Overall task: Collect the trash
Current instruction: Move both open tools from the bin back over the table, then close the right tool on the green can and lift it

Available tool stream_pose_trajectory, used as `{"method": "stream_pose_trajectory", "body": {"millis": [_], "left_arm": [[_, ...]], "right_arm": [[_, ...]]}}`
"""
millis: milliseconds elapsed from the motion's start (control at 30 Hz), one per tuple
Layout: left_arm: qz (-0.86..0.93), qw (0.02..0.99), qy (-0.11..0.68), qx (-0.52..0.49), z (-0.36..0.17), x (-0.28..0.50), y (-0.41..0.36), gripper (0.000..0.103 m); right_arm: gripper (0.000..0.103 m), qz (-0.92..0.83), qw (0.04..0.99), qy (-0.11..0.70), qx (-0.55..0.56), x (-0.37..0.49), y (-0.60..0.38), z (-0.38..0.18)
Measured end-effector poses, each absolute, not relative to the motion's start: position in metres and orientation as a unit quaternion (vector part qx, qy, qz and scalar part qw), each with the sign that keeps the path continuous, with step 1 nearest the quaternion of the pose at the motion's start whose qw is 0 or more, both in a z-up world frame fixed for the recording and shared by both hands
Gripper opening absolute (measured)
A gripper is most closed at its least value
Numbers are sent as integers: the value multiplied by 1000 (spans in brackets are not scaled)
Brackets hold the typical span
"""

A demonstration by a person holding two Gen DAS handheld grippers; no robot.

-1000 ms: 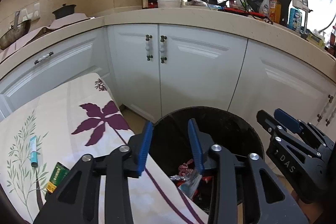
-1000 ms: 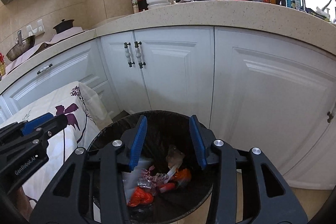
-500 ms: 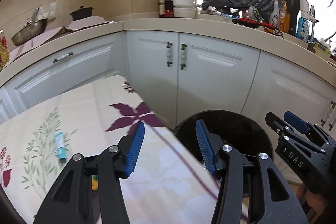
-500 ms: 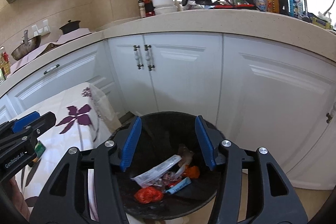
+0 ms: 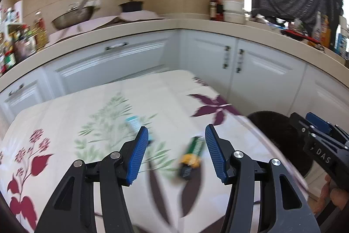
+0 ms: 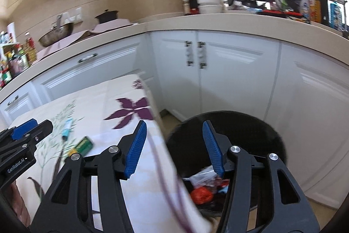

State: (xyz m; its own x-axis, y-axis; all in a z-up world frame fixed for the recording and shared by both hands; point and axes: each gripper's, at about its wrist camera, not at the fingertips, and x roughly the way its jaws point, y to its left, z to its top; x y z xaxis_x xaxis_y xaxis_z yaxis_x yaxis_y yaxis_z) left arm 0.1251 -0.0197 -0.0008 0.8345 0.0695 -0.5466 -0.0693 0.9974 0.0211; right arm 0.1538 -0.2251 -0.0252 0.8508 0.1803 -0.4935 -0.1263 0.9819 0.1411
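Observation:
My left gripper (image 5: 176, 152) is open and empty above the floral tablecloth (image 5: 87, 123). A green and yellow wrapper (image 5: 192, 156) lies on the cloth between its fingers. A small teal tube (image 5: 136, 123) lies just beyond the left finger. My right gripper (image 6: 172, 145) is open and empty, over the table's edge and the black trash bin (image 6: 240, 130). The bin holds red and clear wrappers (image 6: 202, 191). The wrapper (image 6: 84, 145) and the tube (image 6: 67, 129) also show in the right wrist view. The bin (image 5: 277, 130) sits right of the table.
White kitchen cabinets (image 6: 218, 71) and a beige countertop (image 5: 196, 25) curve behind the table and bin. Pots, bottles and bowls stand on the counter. The other gripper shows at each view's edge, the right (image 5: 322, 145) and the left (image 6: 24, 141).
Both grippers have swung left, away from the bin and toward the table. The left one now hovers over the wrapper and tube. Both jaws have opened wider.

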Motion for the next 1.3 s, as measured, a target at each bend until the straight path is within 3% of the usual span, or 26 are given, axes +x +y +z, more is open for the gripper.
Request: {"method": "stream_pose_trajectory", "body": {"millis": [767, 867, 1300], "left_arm": [[157, 942, 290, -59, -13, 74, 120, 55], [162, 939, 296, -73, -17, 74, 134, 55], [144, 935, 310, -91, -25, 82, 140, 55]], "right_arm": [[52, 175, 926, 331, -35, 149, -81, -39], [59, 171, 919, 352, -47, 155, -72, -46], [59, 137, 900, 408, -73, 183, -76, -62]]}}
